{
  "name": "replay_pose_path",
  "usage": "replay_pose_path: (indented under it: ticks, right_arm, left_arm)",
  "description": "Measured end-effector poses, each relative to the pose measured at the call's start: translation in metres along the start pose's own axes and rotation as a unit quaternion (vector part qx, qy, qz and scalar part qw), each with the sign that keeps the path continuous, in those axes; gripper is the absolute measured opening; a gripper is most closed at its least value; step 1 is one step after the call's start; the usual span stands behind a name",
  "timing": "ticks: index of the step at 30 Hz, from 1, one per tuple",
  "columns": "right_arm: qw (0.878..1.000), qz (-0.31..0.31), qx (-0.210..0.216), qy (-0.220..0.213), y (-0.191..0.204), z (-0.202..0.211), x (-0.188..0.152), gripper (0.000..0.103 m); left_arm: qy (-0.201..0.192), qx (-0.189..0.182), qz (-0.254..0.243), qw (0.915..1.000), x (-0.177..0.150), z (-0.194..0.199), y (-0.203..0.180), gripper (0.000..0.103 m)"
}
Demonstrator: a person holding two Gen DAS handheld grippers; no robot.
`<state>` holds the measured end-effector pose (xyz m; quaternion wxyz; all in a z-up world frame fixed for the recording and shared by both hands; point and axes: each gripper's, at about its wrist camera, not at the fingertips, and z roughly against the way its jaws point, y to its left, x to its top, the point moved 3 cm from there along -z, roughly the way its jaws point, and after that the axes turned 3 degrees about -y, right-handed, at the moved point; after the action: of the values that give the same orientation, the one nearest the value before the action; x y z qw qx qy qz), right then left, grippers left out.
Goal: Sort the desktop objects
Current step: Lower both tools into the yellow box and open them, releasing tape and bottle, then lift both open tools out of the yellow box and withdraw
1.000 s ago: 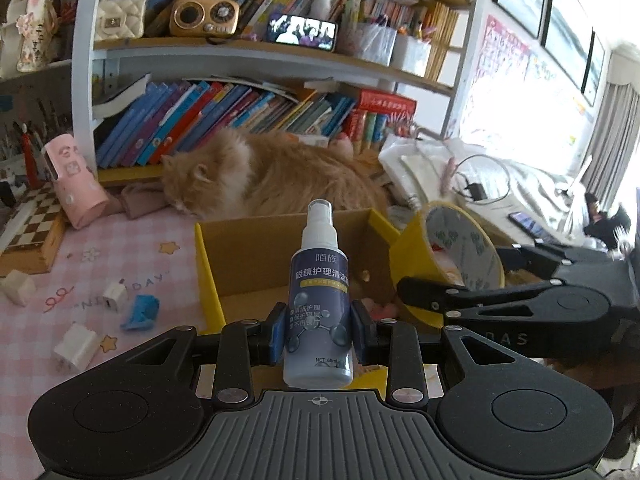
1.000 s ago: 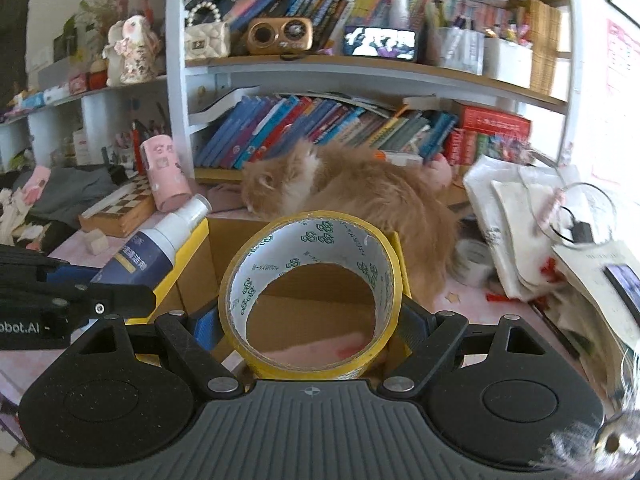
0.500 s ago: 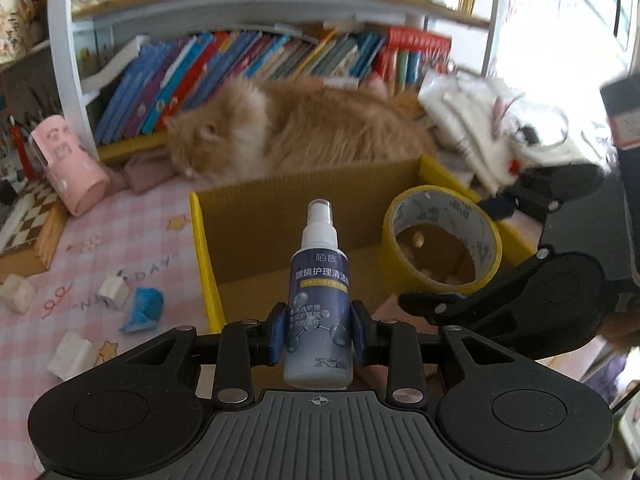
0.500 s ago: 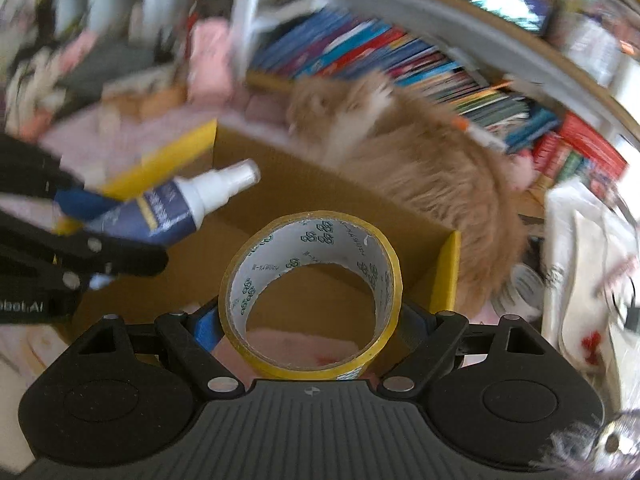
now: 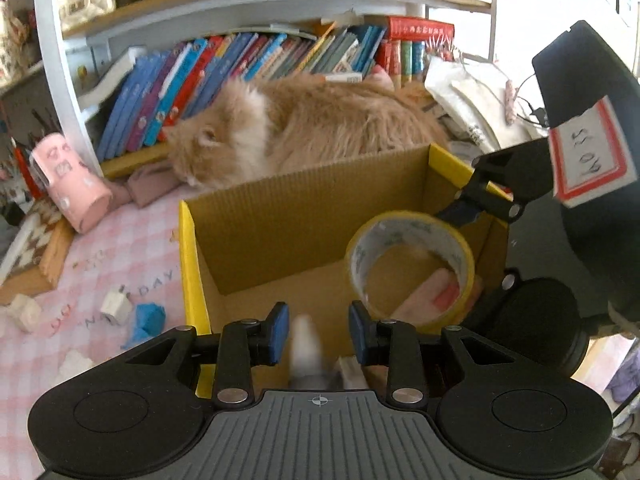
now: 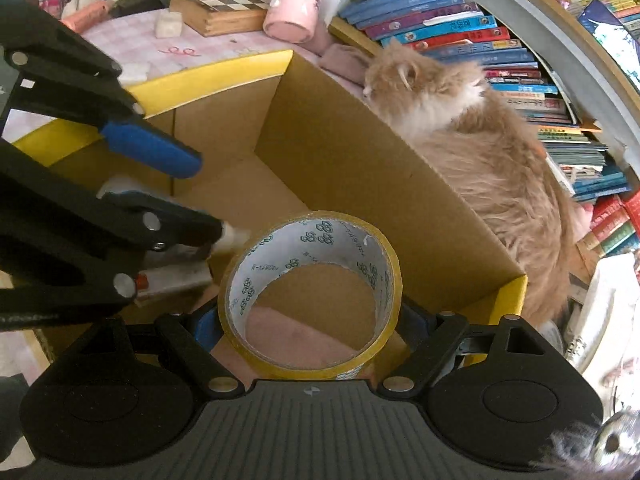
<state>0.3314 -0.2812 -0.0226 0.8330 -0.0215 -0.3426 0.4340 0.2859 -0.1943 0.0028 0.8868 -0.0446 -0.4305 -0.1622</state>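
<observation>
A yellow-rimmed cardboard box (image 5: 304, 216) stands open on the pink checked desk; it also shows in the right wrist view (image 6: 360, 152). My left gripper (image 5: 318, 330) is open over the box. The spray bottle (image 5: 306, 350) is blurred, dropping between and below its pads; in the right wrist view its white cap (image 6: 234, 236) pokes out behind the left gripper (image 6: 172, 192). My right gripper (image 6: 310, 322) is shut on a yellow tape roll (image 6: 310, 296) and holds it above the box; the roll also shows in the left wrist view (image 5: 410, 270).
An orange cat (image 5: 304, 128) lies right behind the box, against the bookshelf (image 5: 256, 60). A pink cup (image 5: 70, 184), a chessboard box (image 5: 28, 248), white plugs (image 5: 116, 304) and a blue scrap (image 5: 148, 320) lie left of the box. A pink item (image 5: 432, 292) lies in the box.
My left gripper has opened and let go of the spray bottle, which is falling into the box. Both grippers have tipped down over the box; the tape roll has stayed gripped.
</observation>
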Motion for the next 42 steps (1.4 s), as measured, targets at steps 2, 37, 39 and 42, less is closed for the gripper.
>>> replay_pose_path:
  ticks: [2, 37, 39, 42]
  right_arm:
    - [1.0, 0.001, 0.001, -0.009, 0.0, 0.003, 0.0, 0.084]
    - [0.955, -0.242, -0.077, -0.153, 0.002, 0.135, -0.031, 0.087]
    - [0.949, -0.259, -0.086, -0.158, 0.007, 0.139, -0.035, 0.087]
    - [0.943, -0.278, -0.097, -0.159, 0.017, 0.143, -0.042, 0.088]
  left_arm:
    - [-0.008, 0.001, -0.005, 1.0, 0.002, 0.003, -0.002, 0.035]
    - [-0.091, 0.04, 0.084, 0.9915, -0.029, 0.116, 0.022, 0.082]
    - [-0.086, 0.045, 0.085, 0.9917, -0.039, 0.12, 0.025, 0.082]
    - [-0.075, 0.05, 0.085, 0.9923, -0.052, 0.124, 0.029, 0.082]
